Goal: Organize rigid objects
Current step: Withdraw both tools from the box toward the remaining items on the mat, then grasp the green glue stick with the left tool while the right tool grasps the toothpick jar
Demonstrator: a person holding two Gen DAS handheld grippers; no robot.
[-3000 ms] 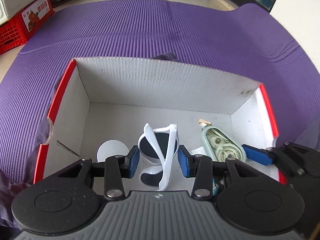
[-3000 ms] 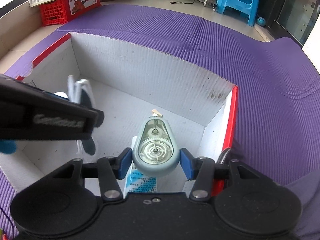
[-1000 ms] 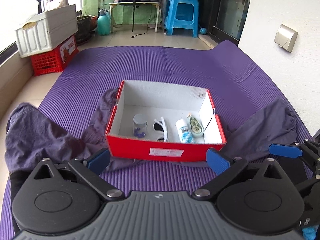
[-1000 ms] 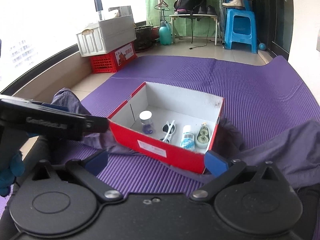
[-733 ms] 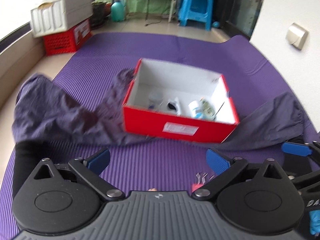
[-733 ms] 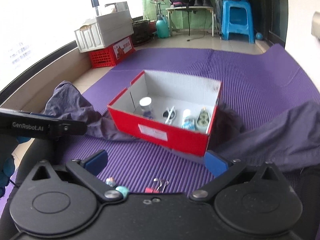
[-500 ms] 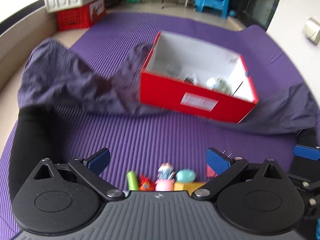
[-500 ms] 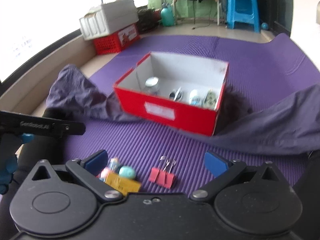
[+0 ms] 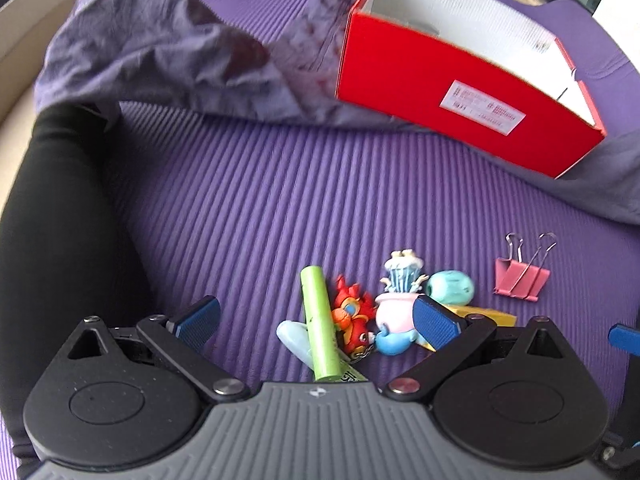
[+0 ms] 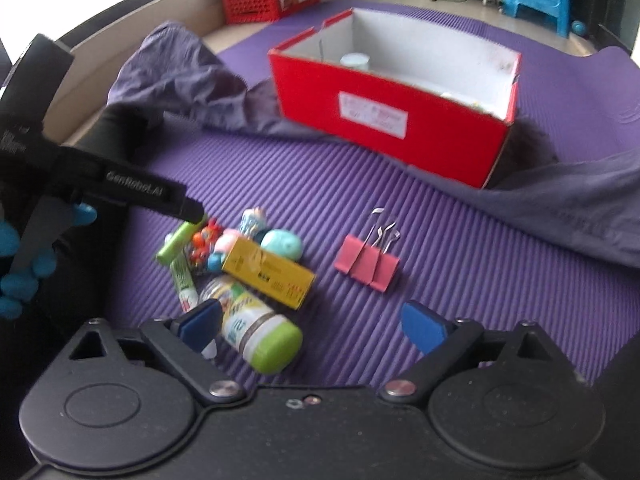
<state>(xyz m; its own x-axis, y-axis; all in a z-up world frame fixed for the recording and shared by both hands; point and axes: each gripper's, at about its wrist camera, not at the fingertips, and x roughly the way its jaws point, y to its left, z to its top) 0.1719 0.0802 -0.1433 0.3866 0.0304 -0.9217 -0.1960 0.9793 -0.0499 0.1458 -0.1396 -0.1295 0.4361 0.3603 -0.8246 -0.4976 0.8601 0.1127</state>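
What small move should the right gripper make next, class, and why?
Probably lower the right gripper over the green-capped bottle and shut. Its jaws stand wide, already closing, with nothing held; the bottle lies on the purple mat between them, nearest of the loose things not yet in the red box.

Ribbed purple mat (image 10: 360, 208) carrying box, cloth and small items.
On it lie a red box (image 10: 384, 120), crumpled grey-purple cloth (image 9: 160, 48), pink binder clips (image 10: 368, 258), and a cluster of toys, perhaps figurines (image 9: 372, 312).

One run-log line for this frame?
left gripper: open over toys | right gripper: closing, empty | red box: beyond
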